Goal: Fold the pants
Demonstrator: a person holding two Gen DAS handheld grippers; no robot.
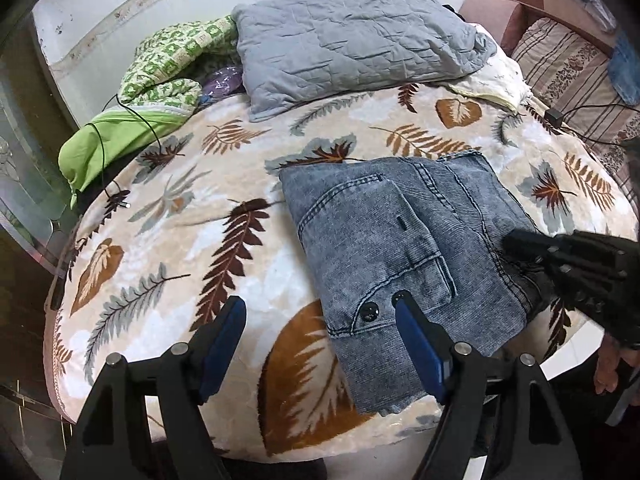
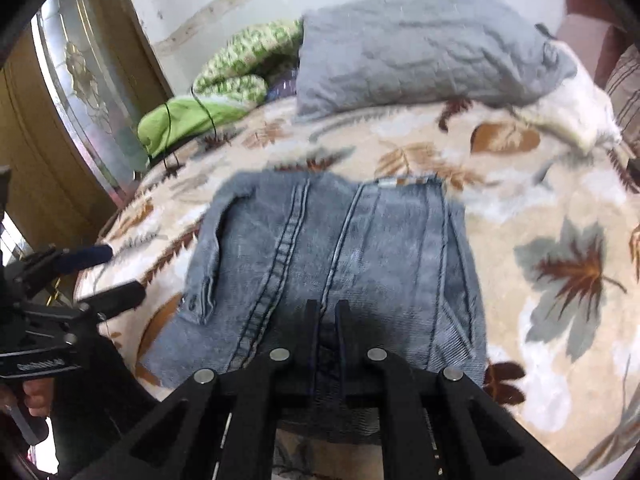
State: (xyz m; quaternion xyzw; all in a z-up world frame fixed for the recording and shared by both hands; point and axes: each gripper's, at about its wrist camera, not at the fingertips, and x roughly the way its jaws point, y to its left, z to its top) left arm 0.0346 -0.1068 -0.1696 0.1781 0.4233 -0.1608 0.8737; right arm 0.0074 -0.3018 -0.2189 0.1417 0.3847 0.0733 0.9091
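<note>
The pants (image 1: 404, 256) lie folded into a compact stack on the bed (image 1: 168, 240) — little seems left: left gripper (image 1: 320, 320) jaws wide and empty at the stack's near edge, right gripper (image 2: 328, 312) jaws nearly closed over it — whether pinching denim, I cannot tell.

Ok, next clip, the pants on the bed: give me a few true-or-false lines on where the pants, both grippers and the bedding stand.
1. The jeans lie folded into a compact bundle on the leaf-print blanket. True.
2. The left gripper is clamped on the jeans. False: its jaws stand wide apart and grip nothing.
3. The right gripper has its fingers nearly together at the near edge of the jeans. True.
4. The grey pillow lies on top of the jeans. False: it lies apart from them, at the far side of the bed.
5. The jeans are spread out at full length. False: they are folded.
</note>
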